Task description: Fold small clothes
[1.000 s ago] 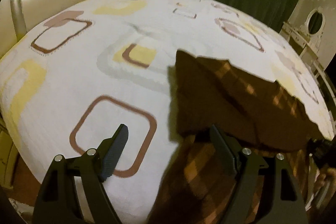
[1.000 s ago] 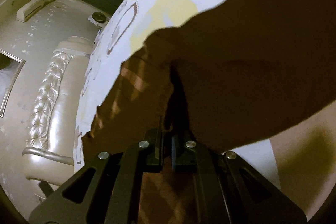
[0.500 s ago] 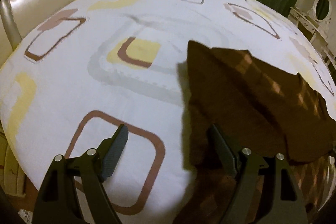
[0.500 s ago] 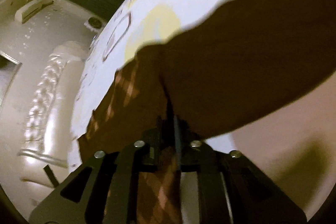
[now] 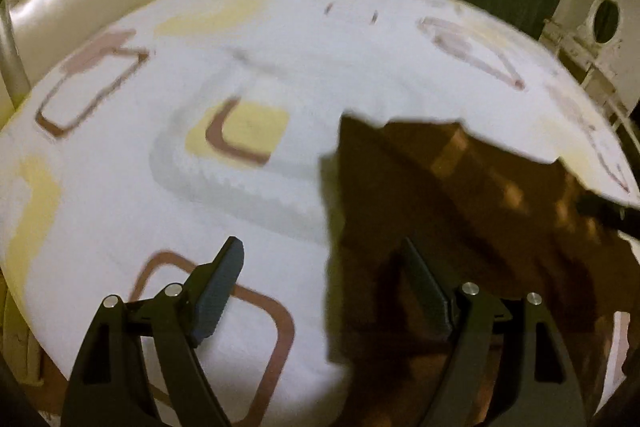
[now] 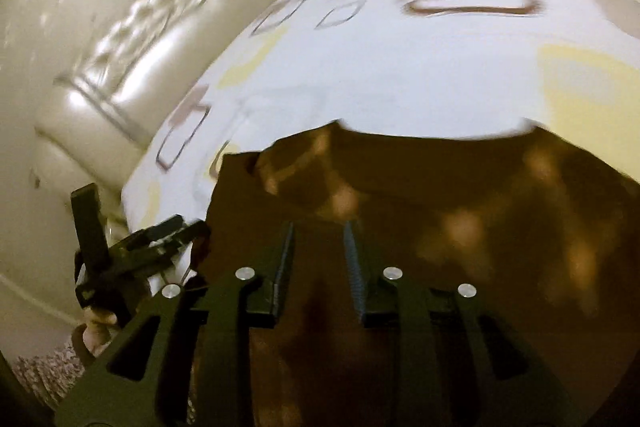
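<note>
The right gripper point(image 6: 318, 247) has just been opening; its jaws stand a little apart above the brown cloth point(image 6: 460, 227), with nothing pinched between them. The left gripper point(image 5: 324, 267) is wide and empty, 1 finger point(image 5: 218, 287) over the sheet point(image 5: 280, 75), the other over the cloth's left edge. The cloth lies folded on the bed.

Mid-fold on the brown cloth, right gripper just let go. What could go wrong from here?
1. The brown checked cloth lies loosely doubled on the bedsheet; the folded flap looks uneven and may slip open.
2. The right gripper, whose jaws have just been opening with nothing visibly pinched, hangs close over the cloth and could snag it.
3. The left gripper is open, one finger over cloth, one over sheet; closing here might pinch the sheet too.
</note>
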Available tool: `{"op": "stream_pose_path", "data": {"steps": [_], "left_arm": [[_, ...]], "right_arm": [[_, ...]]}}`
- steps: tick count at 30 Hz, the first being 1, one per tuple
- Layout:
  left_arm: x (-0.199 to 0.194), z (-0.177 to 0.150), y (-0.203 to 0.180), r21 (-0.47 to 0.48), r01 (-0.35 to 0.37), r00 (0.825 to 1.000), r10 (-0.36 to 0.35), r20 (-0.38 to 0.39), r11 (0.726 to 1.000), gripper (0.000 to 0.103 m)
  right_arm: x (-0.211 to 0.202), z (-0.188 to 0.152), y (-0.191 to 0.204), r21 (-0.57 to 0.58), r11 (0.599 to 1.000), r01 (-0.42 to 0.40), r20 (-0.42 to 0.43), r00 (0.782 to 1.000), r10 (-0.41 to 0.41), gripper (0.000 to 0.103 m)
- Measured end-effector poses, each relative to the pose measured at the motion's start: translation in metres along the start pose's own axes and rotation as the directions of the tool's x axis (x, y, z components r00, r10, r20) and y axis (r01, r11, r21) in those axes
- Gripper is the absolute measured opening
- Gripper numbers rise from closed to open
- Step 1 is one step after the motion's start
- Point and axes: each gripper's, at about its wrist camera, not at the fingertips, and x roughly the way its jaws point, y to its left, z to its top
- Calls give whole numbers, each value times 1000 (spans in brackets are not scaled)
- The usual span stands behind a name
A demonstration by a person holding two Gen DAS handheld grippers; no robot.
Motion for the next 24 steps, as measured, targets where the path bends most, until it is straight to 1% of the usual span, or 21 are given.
{"op": "stream_pose_path", "data": {"steps": [1,2,3,4,5,8,9,10,11,12,14,16,18,19,22,23,24], "left_arm": [[3,-2,3,-8,-1,1000,1,-15,1000,80],[5,-5,6,-13,-3,1000,2,-26,1000,80],[8,-8,9,-16,-4,999,4,-32,1000,80],[10,-10,10,-15,-4,1000,3,-29,1000,81],[10,-12,11,-10,-8,1000,8,-21,1000,84],[13,-13,11,-4,-22,1000,22,-21,1000,85],[15,-12,11,-8,-22,999,22,-24,1000,86],[16,-12,11,-12,-26,999,26,-27,1000,86],[15,-12,12,-11,-30,999,30,-27,999,86],[16,-13,11,-6,-36,999,36,-26,999,87],[16,-15,10,-2,-46,999,46,-16,999,87],[16,-16,11,-5,-48,999,48,-5,999,87],[16,-17,13,-7,-45,999,45,2,999,87],[17,-17,13,-5,-45,999,45,4,999,88],[17,-17,15,-2,-38,999,38,4,999,88],[18,-16,16,-3,-34,999,34,3,999,89],[18,-16,17,-4,-31,1000,31,3,999,89]], "right_arm": [[16,7,5,-18,1000,-21,-29,999,21,30],[31,13,10,-37,999,-22,-51,998,20,33],[40,15,15,-55,998,-27,-65,998,24,39],[48,18,18,-71,997,-44,-88,995,38,41],[61,20,22,-90,995,-53,-121,992,42,41],[79,17,34,-151,988,-41,-181,983,13,41],[80,16,36,-170,985,-35,-191,982,2,35],[81,14,38,-186,982,-30,-199,980,-8,13],[84,12,40,-202,979,-27,-213,977,-17,1],[87,9,42,-222,975,-9,-228,973,-42,2],[87,8,43,-252,967,41,-197,976,-93,2],[84,8,34,-217,974,69,-168,980,-107,2],[81,8,19,-142,988,64,-146,986,-85,1],[82,7,14,-116,992,53,-149,986,-70,1],[81,9,14,-93,995,47,-151,987,-61,3],[79,12,15,-86,995,53,-144,987,-65,3],[74,18,18,-70,997,37,-118,992,-45,4]]}}
